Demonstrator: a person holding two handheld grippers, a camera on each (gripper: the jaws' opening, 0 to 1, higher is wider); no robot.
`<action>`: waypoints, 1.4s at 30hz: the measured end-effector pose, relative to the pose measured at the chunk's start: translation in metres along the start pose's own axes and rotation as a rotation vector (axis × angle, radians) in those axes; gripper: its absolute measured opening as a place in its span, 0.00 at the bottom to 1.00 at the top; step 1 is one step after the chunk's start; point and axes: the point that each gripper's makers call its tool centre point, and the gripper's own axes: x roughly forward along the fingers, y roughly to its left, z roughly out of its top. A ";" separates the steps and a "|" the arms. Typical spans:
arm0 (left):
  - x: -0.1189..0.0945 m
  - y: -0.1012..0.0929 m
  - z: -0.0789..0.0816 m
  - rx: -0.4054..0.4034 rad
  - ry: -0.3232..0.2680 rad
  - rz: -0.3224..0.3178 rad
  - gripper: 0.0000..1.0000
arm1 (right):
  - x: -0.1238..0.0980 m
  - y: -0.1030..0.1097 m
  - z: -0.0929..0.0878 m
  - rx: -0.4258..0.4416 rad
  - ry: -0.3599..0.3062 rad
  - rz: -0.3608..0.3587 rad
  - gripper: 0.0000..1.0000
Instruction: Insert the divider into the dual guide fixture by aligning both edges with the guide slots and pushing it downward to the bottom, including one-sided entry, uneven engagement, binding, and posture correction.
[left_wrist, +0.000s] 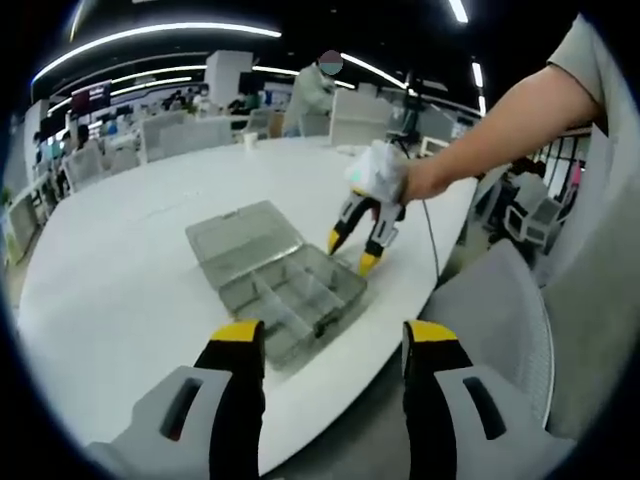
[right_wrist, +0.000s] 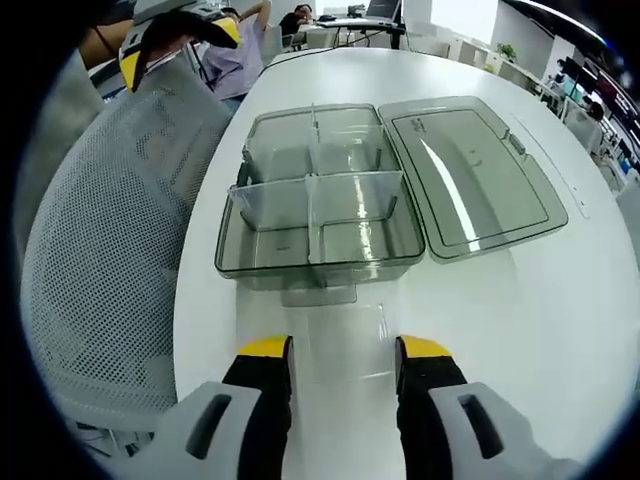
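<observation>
Hovering just ahead of the right claw (right_wrist: 343, 350): a clear grey plastic box with a flip-open lid (right_wrist: 318, 195), sitting on a white round table (right_wrist: 560, 300). Jaws gaping wide, holding nothing, probably lining up for a grab. Standing inside the box, past the claw tips: a see-through plastic divider wall (right_wrist: 315, 200), crossing side to side and looking a bit tilted, likely stuck unevenly in its slots. Lid lying flat to the right of the box, keeping the top free. Waiting back near the table edge: the left claw (left_wrist: 335, 335), also wide open and empty. Sitting left of the right claw: a grey mesh chair (right_wrist: 110, 230).
</observation>
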 end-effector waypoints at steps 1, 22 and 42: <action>0.000 0.000 0.000 -0.003 0.000 -0.001 0.54 | 0.000 0.000 -0.001 0.000 0.003 0.002 0.36; 0.005 0.005 -0.001 -0.023 0.000 -0.014 0.53 | 0.007 0.002 0.000 -0.098 0.046 0.005 0.29; 0.005 0.005 0.000 -0.027 0.003 -0.023 0.52 | 0.005 0.004 -0.004 -0.123 0.081 0.030 0.28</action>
